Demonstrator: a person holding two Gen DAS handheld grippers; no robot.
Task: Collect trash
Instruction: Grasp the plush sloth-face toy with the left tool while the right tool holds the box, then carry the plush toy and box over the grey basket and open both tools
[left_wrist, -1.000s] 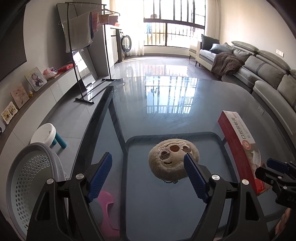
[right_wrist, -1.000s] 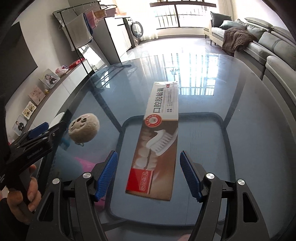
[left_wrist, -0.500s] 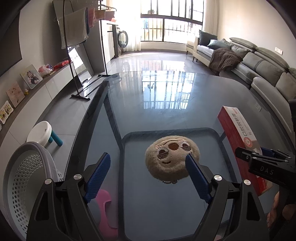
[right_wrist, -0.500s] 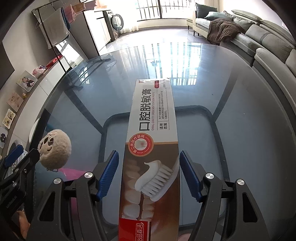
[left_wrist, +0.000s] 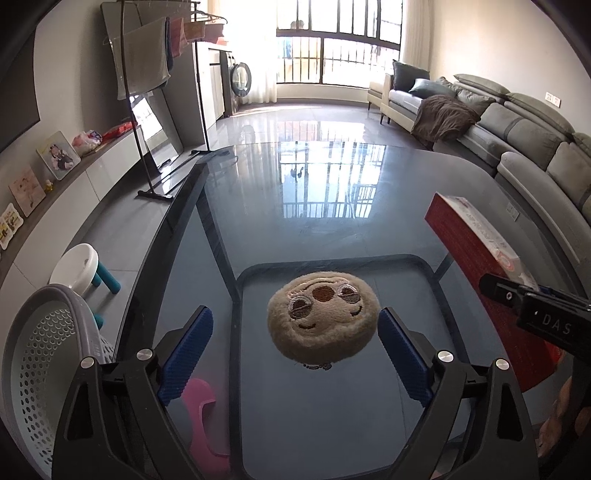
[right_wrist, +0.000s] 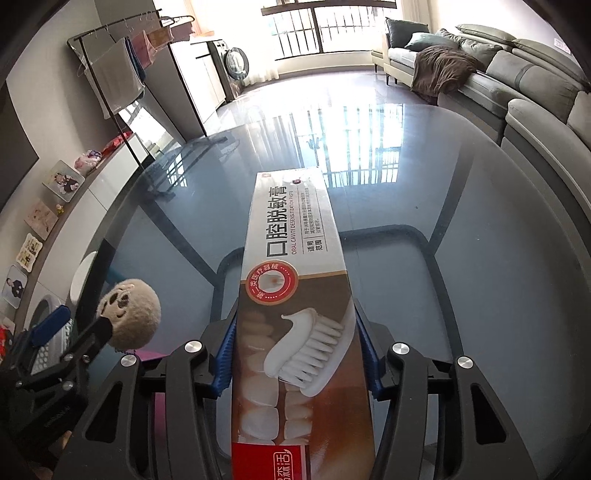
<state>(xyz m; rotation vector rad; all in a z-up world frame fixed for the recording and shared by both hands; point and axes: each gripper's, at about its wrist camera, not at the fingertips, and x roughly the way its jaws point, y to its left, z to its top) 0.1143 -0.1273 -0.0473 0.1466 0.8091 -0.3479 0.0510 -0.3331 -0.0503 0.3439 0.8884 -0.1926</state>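
Note:
A long toothpaste box (right_wrist: 295, 295) lies on the glass table (right_wrist: 480, 258). My right gripper (right_wrist: 297, 354) is shut on the box, its blue pads pressed to both long sides. The box also shows in the left wrist view (left_wrist: 476, 251) at the right. A round beige plush face (left_wrist: 323, 317) lies on the glass between the fingers of my left gripper (left_wrist: 295, 350), which is open with gaps on both sides. The plush also shows at the left of the right wrist view (right_wrist: 129, 319).
A grey perforated basket (left_wrist: 33, 369) stands below the table's left edge. A white stool (left_wrist: 79, 269) and a pink object (left_wrist: 201, 406) are on the floor under the glass. A clothes rack (left_wrist: 147, 110) stands far left, a grey sofa (left_wrist: 517, 122) on the right.
My right gripper moved forward over the toothpaste box and closed on its sides. My left gripper moved closer to the plush face, still open.

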